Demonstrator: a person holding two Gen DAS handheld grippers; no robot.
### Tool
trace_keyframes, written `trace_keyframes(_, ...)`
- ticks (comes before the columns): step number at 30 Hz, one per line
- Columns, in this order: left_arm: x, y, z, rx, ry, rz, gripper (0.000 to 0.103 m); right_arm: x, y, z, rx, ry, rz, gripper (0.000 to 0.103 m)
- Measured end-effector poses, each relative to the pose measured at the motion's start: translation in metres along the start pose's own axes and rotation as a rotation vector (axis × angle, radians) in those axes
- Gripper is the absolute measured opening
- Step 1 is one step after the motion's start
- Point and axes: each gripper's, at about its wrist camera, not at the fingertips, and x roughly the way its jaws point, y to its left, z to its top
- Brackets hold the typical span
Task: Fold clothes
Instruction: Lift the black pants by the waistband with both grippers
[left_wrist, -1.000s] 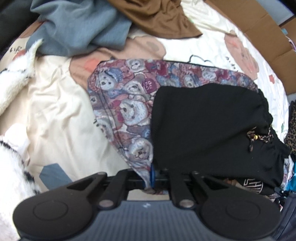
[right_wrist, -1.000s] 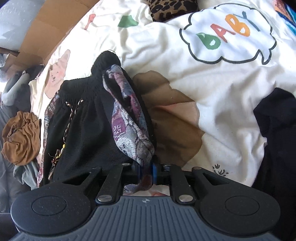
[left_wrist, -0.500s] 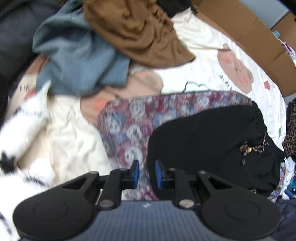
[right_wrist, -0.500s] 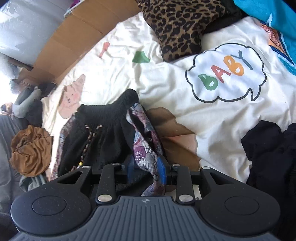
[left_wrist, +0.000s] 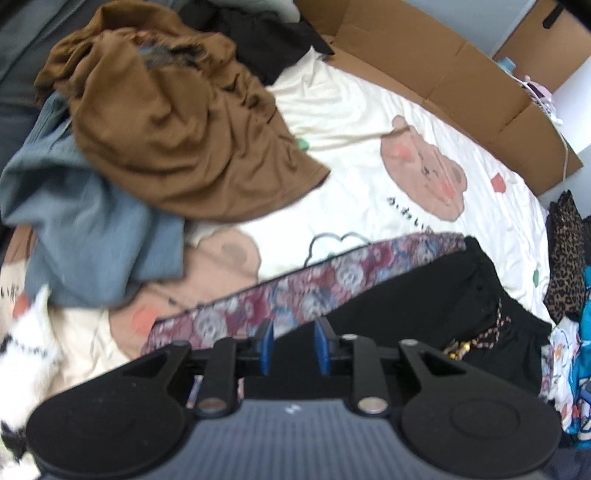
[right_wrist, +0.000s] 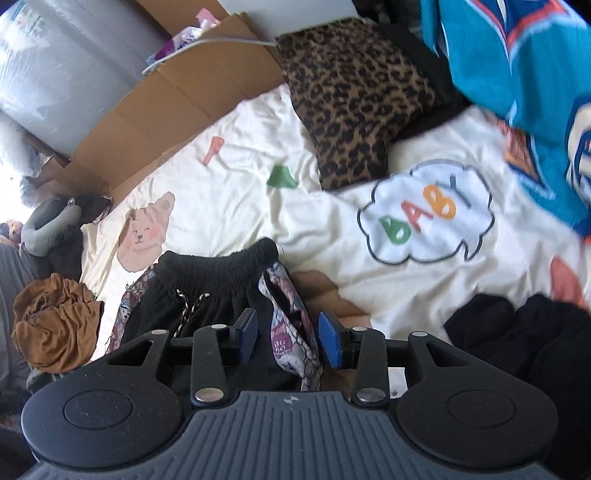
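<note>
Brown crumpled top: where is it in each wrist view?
Left wrist: brown top fills the upper left, lying over a blue-grey garment.
Right wrist: brown top sits at the far left edge, mid-height.
Shared landmark: black drawstring shorts.

I'm in a home bedroom: a cartoon-bear bedsheet (left_wrist: 369, 155) under me, clothes (left_wrist: 177, 122) heaped around, cardboard (right_wrist: 155, 122) along the edge.

I've spread both jaw pairs; my left gripper (left_wrist: 291, 345) dropped the bear-print garment (left_wrist: 314, 291); my right gripper (right_wrist: 288, 338) freed its fold.
</note>
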Motion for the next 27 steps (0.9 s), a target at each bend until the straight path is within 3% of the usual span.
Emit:
trace_keyframes(8,-0.014,-0.031,0.043,0.014,-0.045,-0.058,0.029,-0.021,0.015,0.025,-0.020,-0.049,0.003,0.046)
trace_keyframes(11,-0.013,-0.046,0.053,0.038,-0.053,-0.045,0.030,-0.014,0.015,0.025,-0.024,-0.053,0.011,0.046)
trace_keyframes(27,0.078,-0.140,0.072,0.214,0.027,-0.031,0.030,0.073,0.000,0.017,-0.048,0.041,0.066,0.046)
